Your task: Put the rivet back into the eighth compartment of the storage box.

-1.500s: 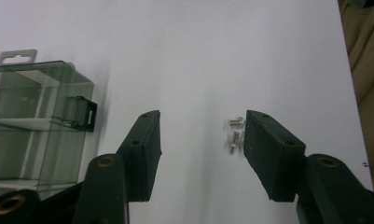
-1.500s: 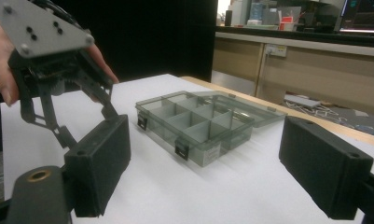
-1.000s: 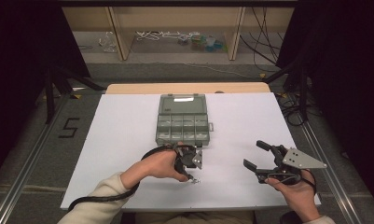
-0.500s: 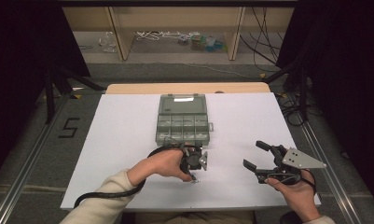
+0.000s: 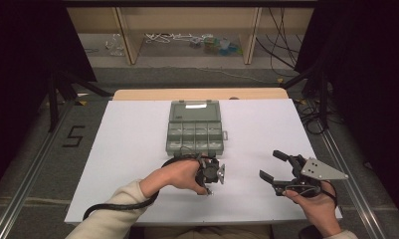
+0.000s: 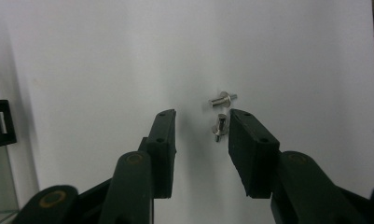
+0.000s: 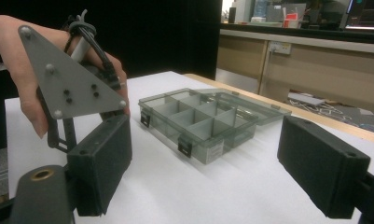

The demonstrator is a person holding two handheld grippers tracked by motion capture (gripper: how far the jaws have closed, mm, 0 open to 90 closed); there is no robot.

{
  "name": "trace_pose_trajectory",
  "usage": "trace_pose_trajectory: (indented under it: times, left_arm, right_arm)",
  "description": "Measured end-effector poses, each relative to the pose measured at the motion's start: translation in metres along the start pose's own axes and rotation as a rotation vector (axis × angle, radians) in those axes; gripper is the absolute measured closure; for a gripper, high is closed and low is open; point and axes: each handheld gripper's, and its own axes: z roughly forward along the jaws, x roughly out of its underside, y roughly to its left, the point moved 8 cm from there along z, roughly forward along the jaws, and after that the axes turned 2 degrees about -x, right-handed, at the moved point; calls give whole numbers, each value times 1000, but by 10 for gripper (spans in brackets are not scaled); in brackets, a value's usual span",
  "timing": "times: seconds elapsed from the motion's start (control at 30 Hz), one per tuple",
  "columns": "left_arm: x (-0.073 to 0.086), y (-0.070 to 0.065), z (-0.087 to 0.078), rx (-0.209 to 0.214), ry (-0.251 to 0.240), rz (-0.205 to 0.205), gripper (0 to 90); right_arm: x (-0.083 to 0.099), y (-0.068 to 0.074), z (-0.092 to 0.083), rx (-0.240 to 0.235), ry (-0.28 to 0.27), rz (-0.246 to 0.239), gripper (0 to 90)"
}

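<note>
A: Entry, largest item first. The white table sheet [image 5: 127,149] carries a grey compartment box [image 5: 195,130], lid folded open toward the far edge. In the right gripper view its compartments [image 7: 198,116] look empty, though the far ones are partly hidden by the dividers.

B: So the sorting reads as barely begun?

A: That is the judgement: no fastener visibly in the box, two small bolts on the sheet. Left to do: grasp, carry, drop, for each.

B: Grippers?

A: The right gripper [image 5: 276,174] rests at the near right of the sheet, well apart from the box, jaws spread wide, nothing between them. The left gripper [image 6: 201,140] is tipped down toward the sheet just in front of the box, jaws apart with a narrow gap, not clamped on anything.

B: Bolts relative to it?

A: The nearer bolt [image 6: 218,126] lies just inside the right-hand jaw as that view shows it, at the tip, close to touching. The farther bolt [image 6: 220,99] lies just beyond the jaw tips, near the first, outside the gap.
</note>
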Motion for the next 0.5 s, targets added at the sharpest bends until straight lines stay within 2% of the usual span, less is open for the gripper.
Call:
trace_pose_trajectory:
  times: [0.13, 0.17, 0.23, 0.33, 0.4, 0.43, 0.47, 0.5]
  left_arm:
    - [2, 1, 3, 3, 19, 3, 610]
    - [1, -2, 6, 10, -2, -27, 610]
    - [3, 0, 5, 10, 25, 2, 616]
    - [3, 0, 5, 15, 30, 14, 633]
    - [2, -2, 5, 29, 35, 16, 658]
    - [0, -4, 7, 36, 16, -8, 676]
    - [0, -5, 7, 44, 20, -5, 698]
    - [2, -3, 5, 43, 47, 28, 713]
  right_arm:
    - [0, 0, 0, -1, 4, 3, 188]
    - [0, 0, 0, -1, 4, 3, 188]
    - [0, 0, 0, -2, 4, 4, 188]
    - [1, 0, 0, -2, 5, 3, 188]
    - [1, 0, 0, -2, 5, 3, 189]
    - [1, 0, 0, -2, 5, 3, 189]
    - [1, 0, 0, -2, 5, 3, 189]
    - [1, 0, 0, -2, 6, 3, 189]
